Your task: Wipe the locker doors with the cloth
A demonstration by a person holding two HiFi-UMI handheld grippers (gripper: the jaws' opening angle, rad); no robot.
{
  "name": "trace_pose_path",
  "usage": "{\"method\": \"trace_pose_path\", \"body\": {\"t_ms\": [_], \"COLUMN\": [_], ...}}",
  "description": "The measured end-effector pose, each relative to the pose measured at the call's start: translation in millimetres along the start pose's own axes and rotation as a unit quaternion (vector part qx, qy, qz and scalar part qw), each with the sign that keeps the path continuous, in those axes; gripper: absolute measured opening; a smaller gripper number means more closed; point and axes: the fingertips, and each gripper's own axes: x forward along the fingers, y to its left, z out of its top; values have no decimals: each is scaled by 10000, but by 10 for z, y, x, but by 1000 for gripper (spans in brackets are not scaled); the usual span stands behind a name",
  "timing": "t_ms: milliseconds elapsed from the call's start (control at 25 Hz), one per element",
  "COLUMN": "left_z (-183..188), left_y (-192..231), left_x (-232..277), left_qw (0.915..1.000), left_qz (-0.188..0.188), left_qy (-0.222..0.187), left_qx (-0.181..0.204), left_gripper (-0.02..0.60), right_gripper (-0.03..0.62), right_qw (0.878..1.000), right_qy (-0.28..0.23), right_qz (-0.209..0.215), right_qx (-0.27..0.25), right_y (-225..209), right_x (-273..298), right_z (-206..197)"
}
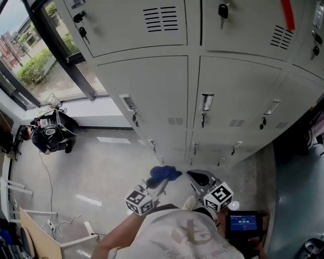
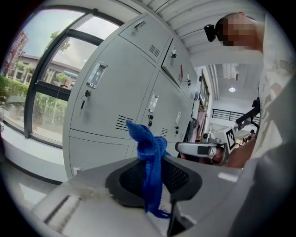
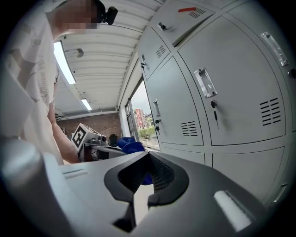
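I see the pale grey metal lockers (image 1: pixel 147 86) filling the upper half of the head view. Every door is shut, so their insides are hidden, and small keys (image 1: pixel 223 11) hang from several locks. The crumpled blue cloth (image 1: pixel 163 174) sits low at centre of that view, near the bottom row of doors but apart from them. My left gripper (image 2: pixel 155 173) is clamped on it. In the left gripper view the cloth stands as a narrow bunched strip, long axis up the frame, tip curling to the upper left. My right gripper (image 3: pixel 147 173) has its jaws together on nothing.
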Motion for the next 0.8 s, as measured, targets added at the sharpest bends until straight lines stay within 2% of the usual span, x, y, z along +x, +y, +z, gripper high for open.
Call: {"method": "trace_pose_path", "body": {"t_ms": [240, 320, 520, 640, 680, 800], "left_z": [57, 102, 362, 803, 1000, 1566], "left_y": [300, 421, 627, 737, 767, 893], "left_x": [-43, -104, -144, -240, -269, -363], "left_qw": [9967, 9957, 9958, 9918, 9913, 9906], "left_qz": [795, 892, 680, 359, 282, 219], "left_qy": [89, 43, -338, -840, -991, -1326], "left_qx": [-103, -236, -517, -896, -817, -238], "left_gripper": [94, 93, 91, 91, 89, 89], "right_gripper": [6, 6, 6, 6, 7, 6], "right_qw": [9998, 9998, 9999, 9998, 9997, 9989], "right_qy": [-12, -19, -105, -118, -132, -202], "right_qz": [172, 204, 99, -56, -124, -338], "right_qx": [67, 83, -56, -138, -157, -251], "right_y": [-149, -158, -212, -167, -163, -180], "right_x": [138, 214, 356, 435, 460, 561], "right_z": [14, 81, 268, 406, 454, 591]}}
